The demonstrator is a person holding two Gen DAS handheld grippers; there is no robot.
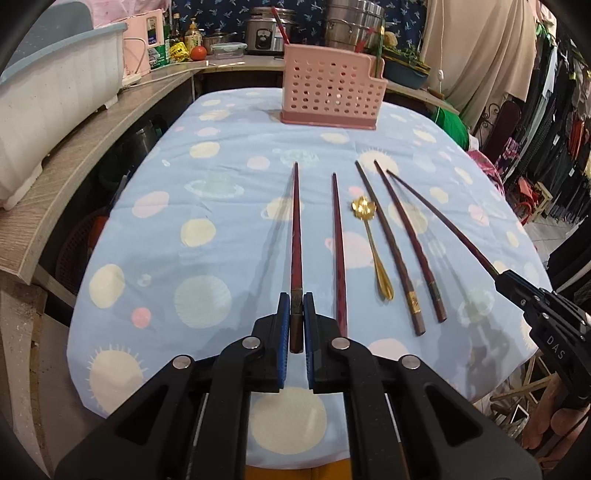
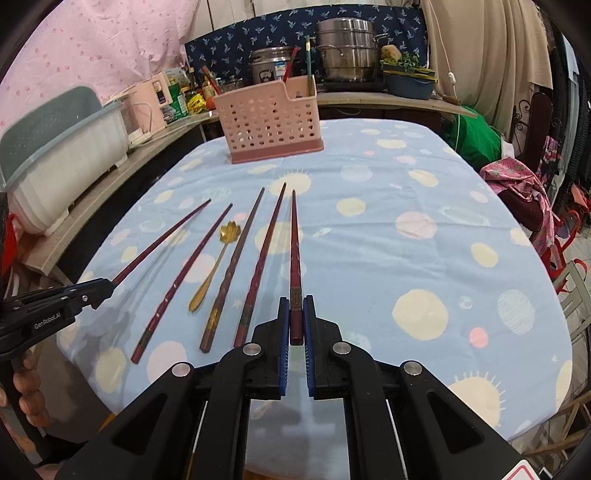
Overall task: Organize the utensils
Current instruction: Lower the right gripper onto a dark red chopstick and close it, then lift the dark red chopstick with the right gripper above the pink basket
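My left gripper is shut on the thick end of a dark red chopstick, the leftmost of the row. My right gripper is shut on the thick end of the rightmost chopstick; it also shows at the right of the left wrist view. Both chopsticks seem lifted a little, with shadows beneath. Between them on the blue planet-print cloth lie three more chopsticks and a gold spoon. A pink perforated utensil holder stands at the far end.
A white and grey dish rack sits on the wooden counter to the left. Pots, bottles and a rice cooker line the back counter. Clothes hang at the right past the table edge.
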